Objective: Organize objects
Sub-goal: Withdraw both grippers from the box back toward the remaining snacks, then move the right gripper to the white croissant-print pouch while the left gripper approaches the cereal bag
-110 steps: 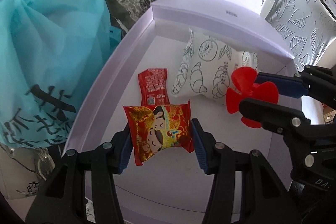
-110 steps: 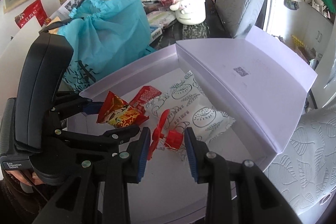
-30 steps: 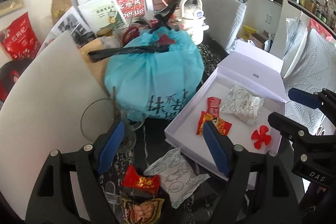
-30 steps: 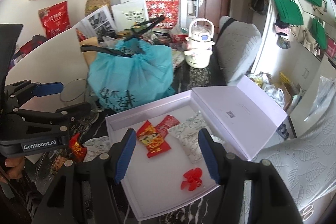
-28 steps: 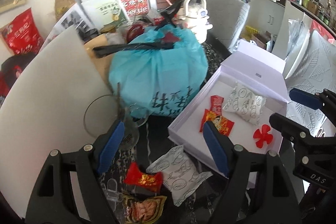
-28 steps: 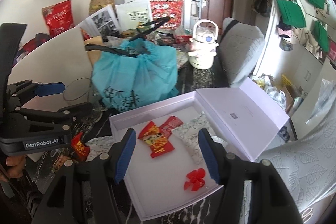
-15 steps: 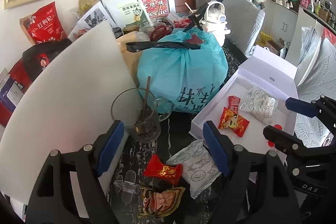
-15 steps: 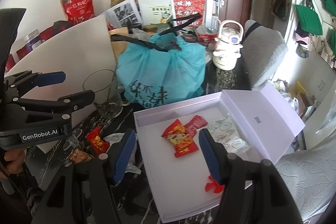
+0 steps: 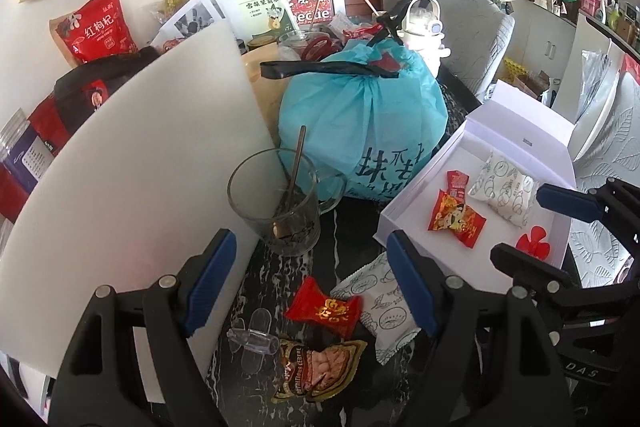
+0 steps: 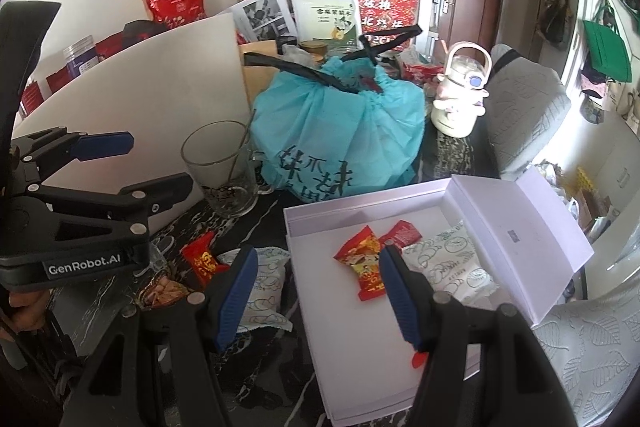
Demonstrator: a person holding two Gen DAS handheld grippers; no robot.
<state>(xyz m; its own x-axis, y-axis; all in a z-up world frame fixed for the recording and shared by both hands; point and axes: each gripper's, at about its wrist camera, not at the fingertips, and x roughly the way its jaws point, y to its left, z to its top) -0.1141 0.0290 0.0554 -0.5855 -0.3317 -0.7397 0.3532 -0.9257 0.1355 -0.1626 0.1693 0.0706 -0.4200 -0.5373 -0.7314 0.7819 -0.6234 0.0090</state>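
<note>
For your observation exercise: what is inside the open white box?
Inside the white box: two red snack packets, a white patterned pouch and a red fan-shaped piece. Anything beneath them is hidden.

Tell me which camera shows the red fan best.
Left wrist: the red fan lies nearly whole in the white box. The right wrist view shows only a red sliver behind a finger of its own gripper.

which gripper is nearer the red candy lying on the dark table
Left. The left gripper hangs right over the red candy; the right gripper sits off beside it, over the white box.

Black left tool (image 9: 308, 279), blue pads (image 9: 408, 287), silver screws (image 9: 167, 281)
</note>
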